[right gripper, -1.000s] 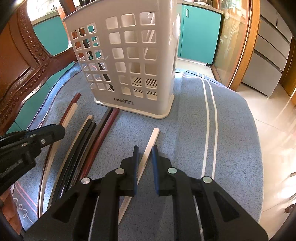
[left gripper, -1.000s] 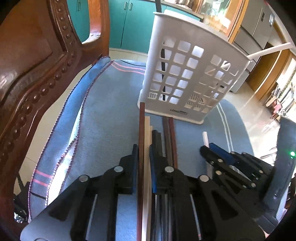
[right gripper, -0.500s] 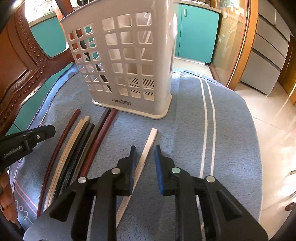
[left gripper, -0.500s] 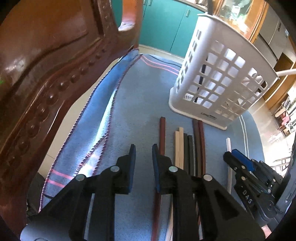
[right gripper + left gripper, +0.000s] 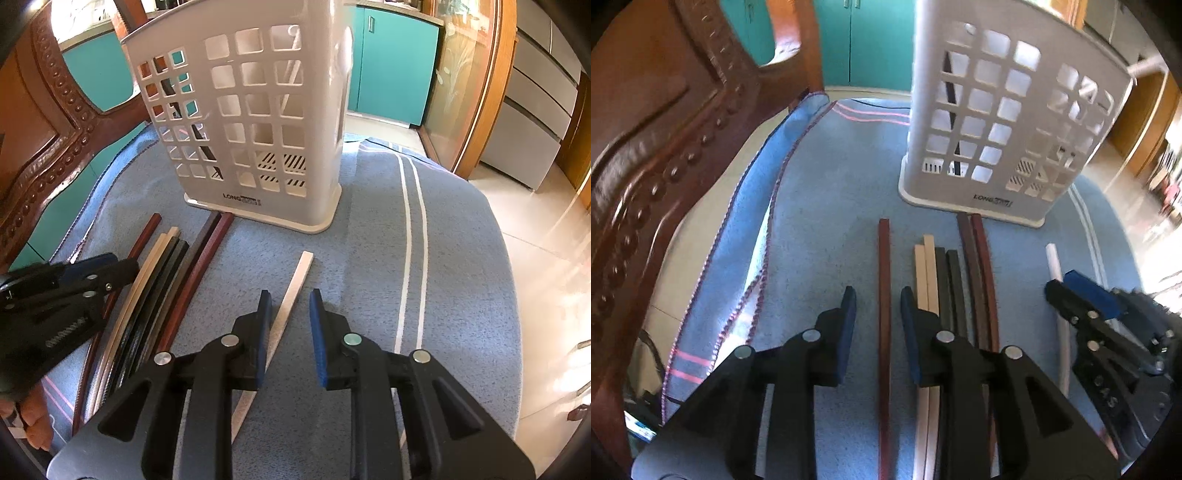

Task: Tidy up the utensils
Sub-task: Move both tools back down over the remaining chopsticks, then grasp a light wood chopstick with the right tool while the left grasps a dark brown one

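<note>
While both tools (image 5: 877, 310) (image 5: 290, 310) stand spread, their frames hide chopstick (image 5: 884, 280) ends.

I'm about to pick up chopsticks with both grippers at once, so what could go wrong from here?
1. The left gripper, jaws just opening, straddles the lone reddish chopstick; its right finger sits against the cream pair and could drag those along.
2. The right gripper's white chopstick lies slanted, near its left finger; closing may push it aside.
3. The holder stands close ahead, so a lifted stick's tip could knock it.
</note>
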A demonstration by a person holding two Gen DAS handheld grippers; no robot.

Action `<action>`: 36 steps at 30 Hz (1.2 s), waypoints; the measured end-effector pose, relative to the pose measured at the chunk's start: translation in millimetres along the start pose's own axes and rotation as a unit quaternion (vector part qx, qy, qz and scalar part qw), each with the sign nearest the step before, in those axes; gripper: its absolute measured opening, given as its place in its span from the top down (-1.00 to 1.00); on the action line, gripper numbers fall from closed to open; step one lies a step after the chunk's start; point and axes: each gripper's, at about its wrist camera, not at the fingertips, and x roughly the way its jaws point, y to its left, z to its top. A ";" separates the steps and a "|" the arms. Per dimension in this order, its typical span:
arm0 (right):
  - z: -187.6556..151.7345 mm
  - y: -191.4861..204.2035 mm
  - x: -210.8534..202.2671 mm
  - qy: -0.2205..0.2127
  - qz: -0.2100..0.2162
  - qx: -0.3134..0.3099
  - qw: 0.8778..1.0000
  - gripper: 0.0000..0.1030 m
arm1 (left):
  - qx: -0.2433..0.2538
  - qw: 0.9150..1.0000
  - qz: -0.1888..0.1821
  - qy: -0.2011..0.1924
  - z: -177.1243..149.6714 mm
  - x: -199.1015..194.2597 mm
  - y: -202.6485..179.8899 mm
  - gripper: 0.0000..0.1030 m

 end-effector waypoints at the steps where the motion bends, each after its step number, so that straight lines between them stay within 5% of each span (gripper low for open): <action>1: -0.4 1.3 0.3 0.000 0.000 -0.003 1.000 0.55 | 0.005 1.000 0.006 -0.001 0.1 -0.2 -1.8 0.49; 10: -3.3 16.1 2.8 -0.006 -0.012 -0.032 0.999 0.42 | 0.007 1.000 0.017 0.000 3.2 0.0 -5.7 0.35; 13: -4.9 27.6 2.8 -0.008 -0.006 -0.068 0.998 0.72 | 0.008 1.000 0.015 0.002 1.5 2.9 -5.7 0.35; 17: -8.0 39.1 1.9 -0.014 -0.017 -0.137 0.990 0.79 | 0.003 1.000 0.009 0.004 -2.1 -2.0 -5.0 0.35; 22: -6.7 36.5 3.3 -0.009 -0.014 -0.135 0.991 0.81 | 0.000 1.000 0.008 0.005 3.4 6.3 -1.3 0.35; 27: -5.8 29.3 2.5 -0.004 -0.012 -0.115 0.993 0.74 | 0.002 1.000 0.011 0.006 4.5 9.0 -2.1 0.35; 36: 1.9 11.1 7.3 0.015 0.001 -0.055 0.998 0.32 | 0.004 1.000 0.014 0.007 3.8 8.3 -3.3 0.35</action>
